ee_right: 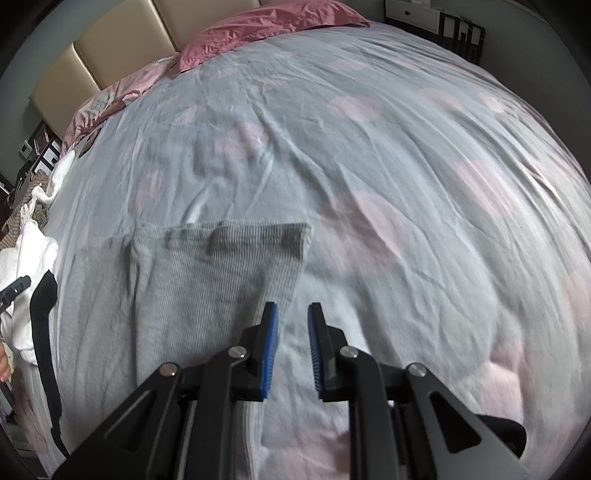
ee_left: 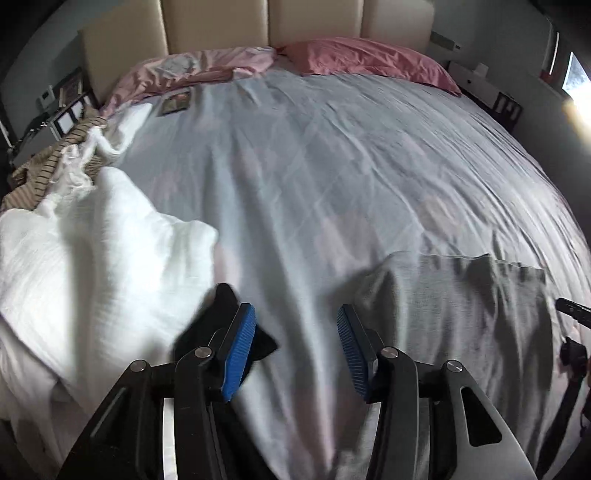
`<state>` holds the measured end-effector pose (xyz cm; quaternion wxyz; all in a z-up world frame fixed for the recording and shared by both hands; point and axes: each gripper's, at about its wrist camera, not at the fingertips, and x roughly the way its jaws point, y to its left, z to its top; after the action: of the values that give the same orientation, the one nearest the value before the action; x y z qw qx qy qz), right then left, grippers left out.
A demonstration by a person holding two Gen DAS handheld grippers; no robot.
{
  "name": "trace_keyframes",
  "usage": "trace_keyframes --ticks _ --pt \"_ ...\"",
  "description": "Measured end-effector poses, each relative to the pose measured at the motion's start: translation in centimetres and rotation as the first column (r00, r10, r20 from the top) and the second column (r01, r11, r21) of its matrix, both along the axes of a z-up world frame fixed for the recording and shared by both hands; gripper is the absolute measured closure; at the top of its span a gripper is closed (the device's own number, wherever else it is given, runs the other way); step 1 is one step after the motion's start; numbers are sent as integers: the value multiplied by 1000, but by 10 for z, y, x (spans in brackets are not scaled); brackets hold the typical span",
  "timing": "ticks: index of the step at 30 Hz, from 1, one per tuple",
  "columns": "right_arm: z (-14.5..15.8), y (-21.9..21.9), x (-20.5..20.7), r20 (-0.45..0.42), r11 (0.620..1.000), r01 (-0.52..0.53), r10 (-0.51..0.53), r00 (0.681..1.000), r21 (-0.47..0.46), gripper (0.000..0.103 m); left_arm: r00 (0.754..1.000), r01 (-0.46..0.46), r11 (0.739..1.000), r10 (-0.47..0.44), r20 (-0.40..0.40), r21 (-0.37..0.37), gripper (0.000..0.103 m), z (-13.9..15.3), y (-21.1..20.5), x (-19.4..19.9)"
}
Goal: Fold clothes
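Observation:
A grey ribbed garment (ee_right: pixel 221 288) lies flat on the bed with a straight folded far edge; in the left wrist view the same grey garment (ee_left: pixel 461 306) is at the lower right. My right gripper (ee_right: pixel 292 305) hovers over its right edge, jaws a narrow gap apart, with only bedcover showing between them. My left gripper (ee_left: pixel 295 308) stands open over bare bedcover, just left of the grey garment. A small black cloth (ee_left: pixel 225 299) lies under its left finger. A rumpled white garment (ee_left: pixel 92 258) lies to the left.
The bed's pale grey duvet (ee_left: pixel 332 166) has faint pink spots, with pink pillows (ee_left: pixel 369 59) and a beige headboard (ee_left: pixel 221 26) at the far end. A brown striped garment (ee_left: pixel 40 173) lies at the left edge. Nightstands with frames (ee_right: pixel 461 33) flank the bed.

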<state>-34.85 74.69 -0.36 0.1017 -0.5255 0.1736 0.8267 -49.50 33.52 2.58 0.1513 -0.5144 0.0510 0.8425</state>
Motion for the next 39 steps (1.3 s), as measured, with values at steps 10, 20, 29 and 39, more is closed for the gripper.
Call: trace_keyframes --ticks 10,20,29,39 --pt "-24 11 -22 -5 995 24 -25 1000 -96 85 981 -51 985 19 194 162 55 -70 31 -31" --pt "13 3 -24 -97 998 2 5 995 69 98 1000 25 995 -23 -21 97 96 -17 45 -36" --pt "-17 3 -44 -17 995 2 0 1000 96 97 998 64 994 -62 28 -84 91 -61 52 -50" --pt "2 -16 30 -7 995 -5 5 1000 102 93 1000 22 990 -20 17 -139 85 -33 -10 3"
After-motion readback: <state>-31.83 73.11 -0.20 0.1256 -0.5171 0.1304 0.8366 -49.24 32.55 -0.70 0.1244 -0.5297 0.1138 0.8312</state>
